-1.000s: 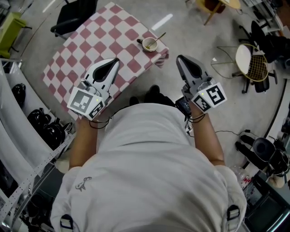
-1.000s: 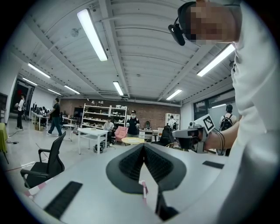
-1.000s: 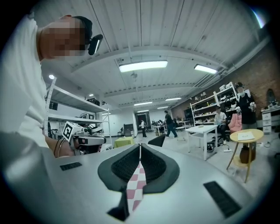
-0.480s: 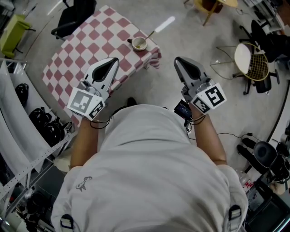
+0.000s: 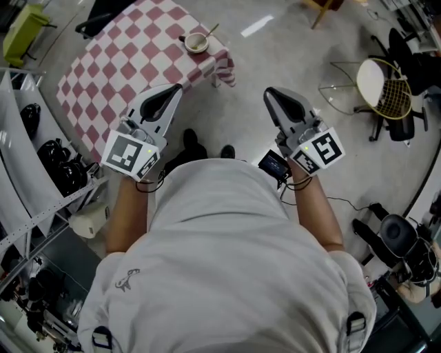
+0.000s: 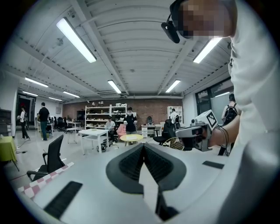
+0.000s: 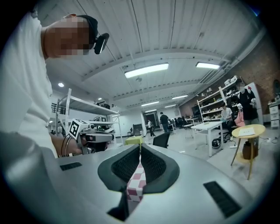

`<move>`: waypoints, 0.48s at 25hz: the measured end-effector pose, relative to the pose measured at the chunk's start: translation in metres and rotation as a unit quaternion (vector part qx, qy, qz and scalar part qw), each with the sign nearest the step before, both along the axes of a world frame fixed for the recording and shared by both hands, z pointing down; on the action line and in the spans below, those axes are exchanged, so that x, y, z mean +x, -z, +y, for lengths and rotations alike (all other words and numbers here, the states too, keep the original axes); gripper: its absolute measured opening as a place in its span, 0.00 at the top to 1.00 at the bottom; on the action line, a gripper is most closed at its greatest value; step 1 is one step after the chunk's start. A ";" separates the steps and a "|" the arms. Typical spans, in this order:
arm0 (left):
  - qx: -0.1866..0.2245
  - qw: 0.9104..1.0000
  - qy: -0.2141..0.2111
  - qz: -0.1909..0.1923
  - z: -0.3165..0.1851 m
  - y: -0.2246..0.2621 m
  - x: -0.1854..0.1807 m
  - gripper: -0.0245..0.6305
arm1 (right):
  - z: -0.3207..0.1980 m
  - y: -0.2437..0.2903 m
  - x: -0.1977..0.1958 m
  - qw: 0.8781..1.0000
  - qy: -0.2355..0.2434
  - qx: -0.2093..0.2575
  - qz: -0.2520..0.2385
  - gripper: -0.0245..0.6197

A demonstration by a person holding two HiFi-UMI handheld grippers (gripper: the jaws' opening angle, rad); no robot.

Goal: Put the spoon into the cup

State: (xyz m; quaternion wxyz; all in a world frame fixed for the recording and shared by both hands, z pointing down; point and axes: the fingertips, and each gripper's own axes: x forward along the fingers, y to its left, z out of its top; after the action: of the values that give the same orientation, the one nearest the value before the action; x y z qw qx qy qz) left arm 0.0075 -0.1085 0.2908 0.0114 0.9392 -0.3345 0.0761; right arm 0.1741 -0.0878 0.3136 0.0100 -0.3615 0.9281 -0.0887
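Observation:
A pale cup point(image 5: 196, 43) stands near the corner of the red-and-white checked table point(image 5: 117, 65) at the top of the head view. A spoon point(image 5: 211, 30) rests in the cup, its handle sticking out to the upper right. Both grippers hang in the air in front of the person's chest, well short of the table. My left gripper point(image 5: 177, 89) is shut with nothing in it, as the left gripper view point(image 6: 142, 145) confirms. My right gripper point(image 5: 269, 92) is also shut and empty, its jaws meeting at the tip point(image 7: 140, 146).
Metal shelving point(image 5: 41, 186) with dark objects runs along the left. A black chair point(image 5: 103, 14) sits beyond the table. A round wire-backed chair point(image 5: 383, 86) stands at the right. A small device point(image 5: 273, 164) hangs at the right wrist. Cables lie on the floor at the right.
The table and the cup with the spoon have slid up and left in the head view as the person moved back. Both grippers kept their pose and stayed shut.

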 end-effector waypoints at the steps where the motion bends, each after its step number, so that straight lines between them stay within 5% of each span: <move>1: -0.004 1.000 0.005 -0.001 0.005 -0.003 0.002 0.94 | 0.004 -0.002 0.003 1.000 0.005 -0.001 -0.002 0.90; 12: 0.002 0.999 0.032 0.005 0.058 0.008 -0.014 0.94 | 0.049 -0.003 -0.003 1.000 0.026 0.010 -0.006 0.90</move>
State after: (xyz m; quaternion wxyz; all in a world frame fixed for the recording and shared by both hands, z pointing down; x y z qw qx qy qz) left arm -0.0066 -0.0501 0.2833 0.0134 0.9284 -0.3648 0.0700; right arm 0.1707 -0.0389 0.3163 0.0166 -0.3365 0.9380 -0.0819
